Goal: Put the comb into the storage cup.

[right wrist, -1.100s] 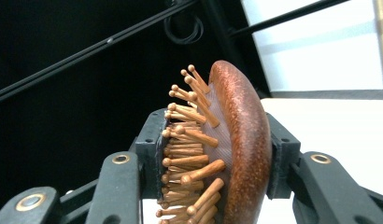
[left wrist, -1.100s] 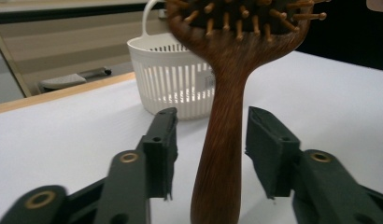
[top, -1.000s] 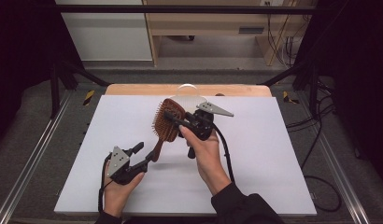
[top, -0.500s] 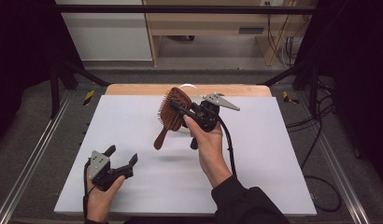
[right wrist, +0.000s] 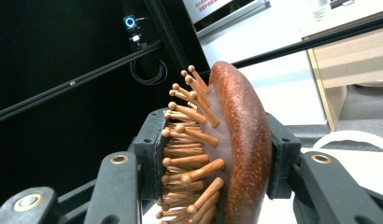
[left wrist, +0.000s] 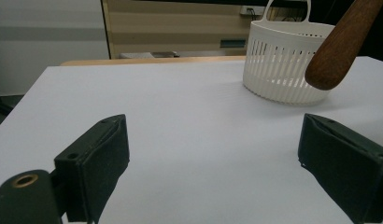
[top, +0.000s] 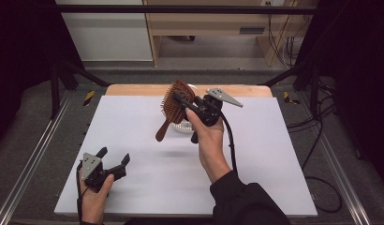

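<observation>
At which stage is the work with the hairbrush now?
Done: the wooden hairbrush is lifted off the table. In hand: the right claw is shut on its head, holding it above the white basket. The left claw is open, low over the table. Probably left: putting the brush into the basket.

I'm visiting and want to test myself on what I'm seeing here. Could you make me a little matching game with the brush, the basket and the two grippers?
Things:
1. wooden hairbrush
2. white basket
3. left gripper
4. right gripper

States:
A. open, holds nothing
B. stands on the table
C. shut on the brush's head
D. held up in the air

Pairs: 1-D, 2-B, 3-A, 4-C
</observation>
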A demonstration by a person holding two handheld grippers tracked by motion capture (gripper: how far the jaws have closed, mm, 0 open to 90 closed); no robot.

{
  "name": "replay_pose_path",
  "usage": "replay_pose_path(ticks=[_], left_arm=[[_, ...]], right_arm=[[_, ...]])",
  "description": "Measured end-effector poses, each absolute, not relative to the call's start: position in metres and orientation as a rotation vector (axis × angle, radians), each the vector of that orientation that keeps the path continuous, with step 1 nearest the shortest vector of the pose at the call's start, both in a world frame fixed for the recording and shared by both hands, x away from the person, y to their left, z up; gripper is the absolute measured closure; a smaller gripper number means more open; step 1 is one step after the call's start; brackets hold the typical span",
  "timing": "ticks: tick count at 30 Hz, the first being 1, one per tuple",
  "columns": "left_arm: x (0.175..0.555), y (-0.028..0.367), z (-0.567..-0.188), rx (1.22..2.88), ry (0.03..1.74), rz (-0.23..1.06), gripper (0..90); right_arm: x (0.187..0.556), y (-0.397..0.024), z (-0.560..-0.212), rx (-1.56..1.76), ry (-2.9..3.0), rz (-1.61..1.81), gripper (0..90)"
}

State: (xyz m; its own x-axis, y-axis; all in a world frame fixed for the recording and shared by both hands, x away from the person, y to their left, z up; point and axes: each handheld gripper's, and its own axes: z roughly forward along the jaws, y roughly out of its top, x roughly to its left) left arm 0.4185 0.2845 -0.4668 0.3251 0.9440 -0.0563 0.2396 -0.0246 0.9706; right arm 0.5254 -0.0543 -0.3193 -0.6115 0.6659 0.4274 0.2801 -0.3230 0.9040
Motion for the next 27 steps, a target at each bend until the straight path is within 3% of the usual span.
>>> replay_pose_path(ticks=[27], left_arm=[[0.419, 0.288, -0.469, 1.512, 1.129, 0.852, 8.2]], right_arm=[[0.547, -0.055, -0.297, 1.231, 1.558, 2.025, 50.8]])
